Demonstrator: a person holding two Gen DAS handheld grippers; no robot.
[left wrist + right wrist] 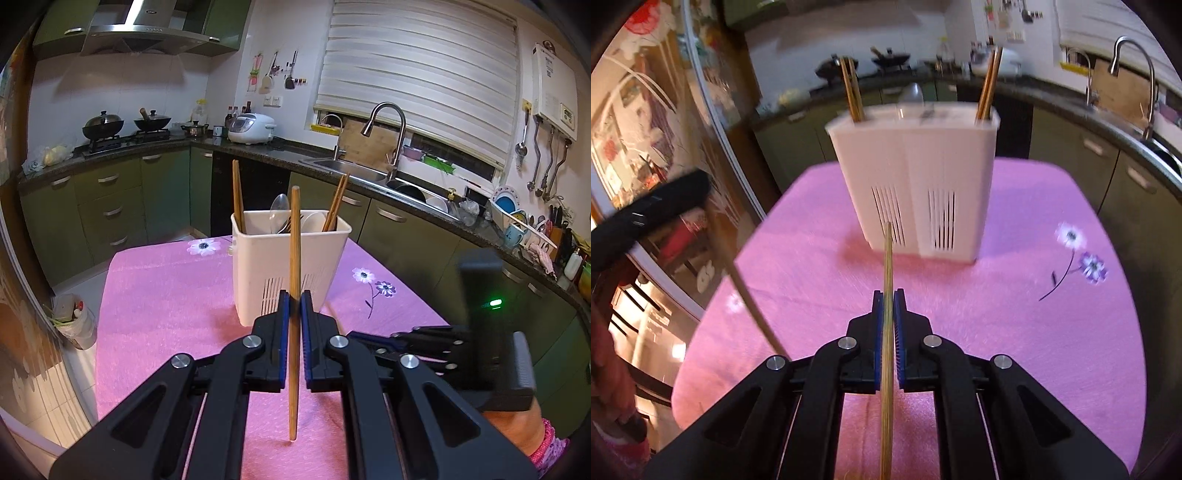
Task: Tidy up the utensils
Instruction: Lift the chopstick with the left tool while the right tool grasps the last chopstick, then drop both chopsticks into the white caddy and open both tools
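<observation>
**A:** Which step are we at?

**B:** I'd judge it the carry: each hand has a chopstick picked up, neither yet in the holder. In the left wrist view the left tongs (294, 310) are closed tight on a brown chopstick (294, 258), gripped a little below its middle. It stands nearly upright through the centre of the frame, its lower tip hanging just over the pink table (155, 295).

**A:** And the other hand?

**B:** In the right wrist view the right tongs (888, 306) are clamped on a paler chopstick (887, 266), which runs from the bottom edge of the frame up to a tip in front of the white utensil holder (916, 177). That view is blurred, so fine detail is lost.

**A:** Where is the holder?

**B:** On the table, upper centre in both views, well clear of either set of tongs. It is a tall white plastic box with slotted vents low on its front. Pairs of chopsticks (237, 195) already stand at its left and right ends, with a spoon (279, 212) and other cutlery between them.

**A:** What does the next move call for?

**B:** Probably lifting each stick above the rim, bringing it over an end where chopsticks stand, and tipping it close to vertical before letting go. The sticks are thin and smooth, so one could pivot in the pads or catch on the rim.
</observation>
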